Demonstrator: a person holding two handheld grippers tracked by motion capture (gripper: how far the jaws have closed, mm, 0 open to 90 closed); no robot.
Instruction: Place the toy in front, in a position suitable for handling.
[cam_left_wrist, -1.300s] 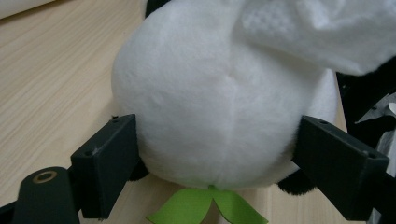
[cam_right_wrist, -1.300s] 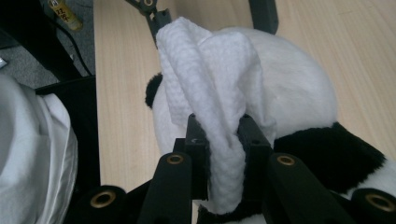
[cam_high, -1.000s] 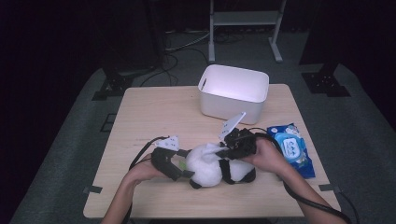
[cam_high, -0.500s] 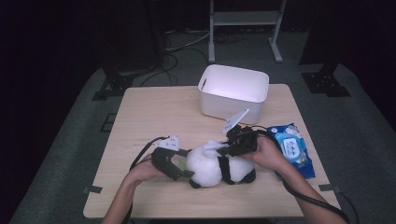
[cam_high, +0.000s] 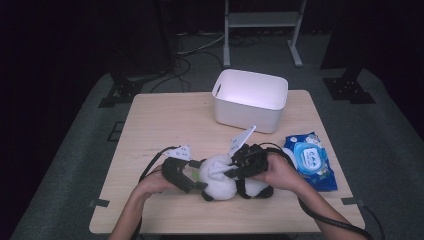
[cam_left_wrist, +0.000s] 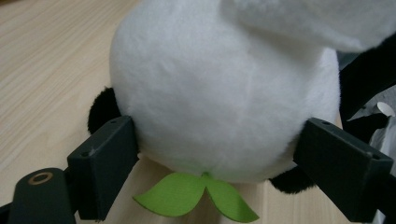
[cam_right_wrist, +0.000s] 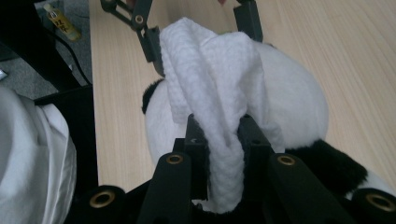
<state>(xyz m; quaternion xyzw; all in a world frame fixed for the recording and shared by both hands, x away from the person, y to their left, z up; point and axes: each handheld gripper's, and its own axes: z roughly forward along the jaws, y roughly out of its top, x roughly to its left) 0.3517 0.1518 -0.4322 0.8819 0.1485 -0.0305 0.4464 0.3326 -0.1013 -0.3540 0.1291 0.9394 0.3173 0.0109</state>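
A black-and-white panda plush (cam_high: 220, 181) lies near the table's front edge. My left gripper (cam_high: 196, 181) is shut on its round white head (cam_left_wrist: 224, 93), one jaw pressing on each side. A green leaf tag (cam_left_wrist: 196, 196) sticks out beneath the head. My right gripper (cam_high: 231, 170) is shut on a folded white cloth (cam_right_wrist: 210, 79), which drapes over the top of the plush (cam_right_wrist: 294, 107). In the right gripper view the left gripper (cam_right_wrist: 196, 23) shows beyond the cloth, clasping the plush from the far side.
A white plastic bin (cam_high: 250, 100) stands at the back of the wooden table (cam_high: 165, 125). A blue pack of wet wipes (cam_high: 311, 160) lies at the right, beside my right hand. Cables trail from both grippers over the front edge.
My right gripper has slid a little to the left and down over the plush, carrying the cloth. The left gripper and the plush have kept still.
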